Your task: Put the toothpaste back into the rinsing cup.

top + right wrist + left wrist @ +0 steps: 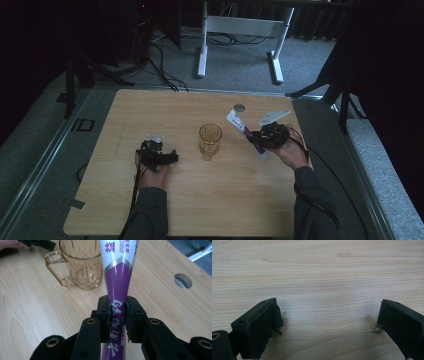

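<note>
Wooden table [150,210] – right gripper [117,311] pinched purple tube [117,277], already lifted right of amber mug [81,262], not yet inside; left gripper [329,317] spread, empty.

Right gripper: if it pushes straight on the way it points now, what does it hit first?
Probably the amber glass mug. The right gripper, shut on the purple-and-white tube, aims up the light wooden table; the mug sits just left of that line, so depth is unclear and the tube's end may get there first.

Purple-and-white tube [117,287] — top end cut off by the frame edge, lettering partly claw-covered
</note>
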